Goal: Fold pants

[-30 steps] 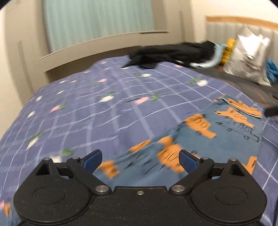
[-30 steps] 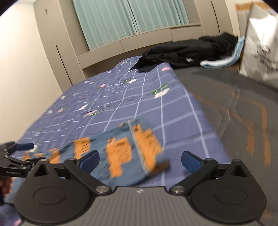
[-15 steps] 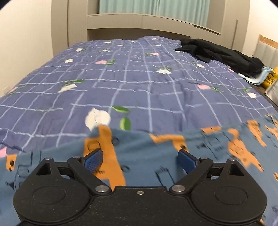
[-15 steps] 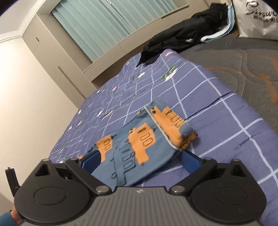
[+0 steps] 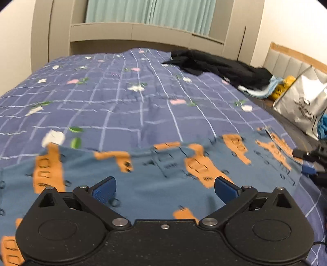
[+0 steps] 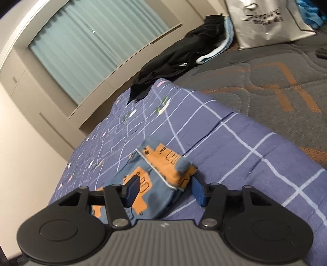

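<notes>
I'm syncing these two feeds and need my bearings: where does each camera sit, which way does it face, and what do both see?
Left wrist: on the left gripper, jaws opening above the pants; faces across the bed toward the curtain; right gripper at the right edge.
Right wrist: on the right gripper, rolled, closing around the pants' end; faces the curtain.
Shared: pants, checked blanket, black clothes, silver bag.

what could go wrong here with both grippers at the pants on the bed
1. The right gripper is closing its jaws around the bunched, folded-over end of the pants; it may catch only some layers, or pinch the quilt beneath.
2. The left gripper is opening its jaws, its pads not pressing on the flat cloth; that end may drag if the right pulls.
</notes>
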The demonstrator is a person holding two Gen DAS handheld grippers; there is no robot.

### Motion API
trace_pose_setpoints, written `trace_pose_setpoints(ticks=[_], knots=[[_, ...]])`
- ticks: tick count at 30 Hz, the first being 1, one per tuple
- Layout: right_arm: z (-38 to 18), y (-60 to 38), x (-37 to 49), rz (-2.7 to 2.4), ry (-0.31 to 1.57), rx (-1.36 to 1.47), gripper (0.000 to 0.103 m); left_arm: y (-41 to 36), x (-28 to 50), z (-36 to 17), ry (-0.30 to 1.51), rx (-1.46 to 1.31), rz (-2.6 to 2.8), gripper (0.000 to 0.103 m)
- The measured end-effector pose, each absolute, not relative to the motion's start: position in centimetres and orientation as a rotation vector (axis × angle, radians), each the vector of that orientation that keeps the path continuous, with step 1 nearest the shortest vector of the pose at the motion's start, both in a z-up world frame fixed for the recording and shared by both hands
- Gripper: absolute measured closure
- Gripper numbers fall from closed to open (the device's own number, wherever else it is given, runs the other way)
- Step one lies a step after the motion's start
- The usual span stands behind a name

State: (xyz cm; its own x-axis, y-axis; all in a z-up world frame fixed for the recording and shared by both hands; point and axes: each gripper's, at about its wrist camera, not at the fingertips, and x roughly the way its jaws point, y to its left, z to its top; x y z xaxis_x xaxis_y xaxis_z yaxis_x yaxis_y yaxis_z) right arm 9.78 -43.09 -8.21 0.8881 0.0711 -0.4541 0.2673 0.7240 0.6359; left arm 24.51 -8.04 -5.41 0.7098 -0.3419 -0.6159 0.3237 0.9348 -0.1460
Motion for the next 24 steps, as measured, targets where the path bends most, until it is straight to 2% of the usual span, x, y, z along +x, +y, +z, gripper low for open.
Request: trace_pose_setpoints(ticks=[1,2,3,6,11,19,24], knots=[[-8.3,-43.2,9.8,-0.127,0.473,0.771,0.051,-8.5,24.6,-5.6,0.705,-0.034,-0.370,0.001],[-8.3,-43.2,9.8,-0.141,0.473,0.777,0.061,-8.6,24.8,-5.8,0.720,-0.050,-0.375,0.001],[-8.4,-43.3,9.9,-0.155,0.473,0.781,0.075,-8.6,24.9,-5.9,0.730,-0.073,-0.381,0.001],[-8.5,-43.4,9.9,-0.166,0.473,0.790,0.083,-8.2,25.1,-5.5,0.741,-0.148,-0.408,0.001],[-6.5,-41.2,10.0,-0.148,0.444,0.625,0.087,-7.1,25.9,-4.5,0.798,-0.284,-0.471,0.001],[-1.7,-33.2,10.3,0.000,0.384,0.209,0.088,-5.0,27.2,-2.9,0.818,-0.581,-0.621,0.001],[0.3,-27.3,9.2,0.154,0.378,0.026,0.088,-4.4,27.3,-2.9,0.823,-0.642,-0.680,0.001]])
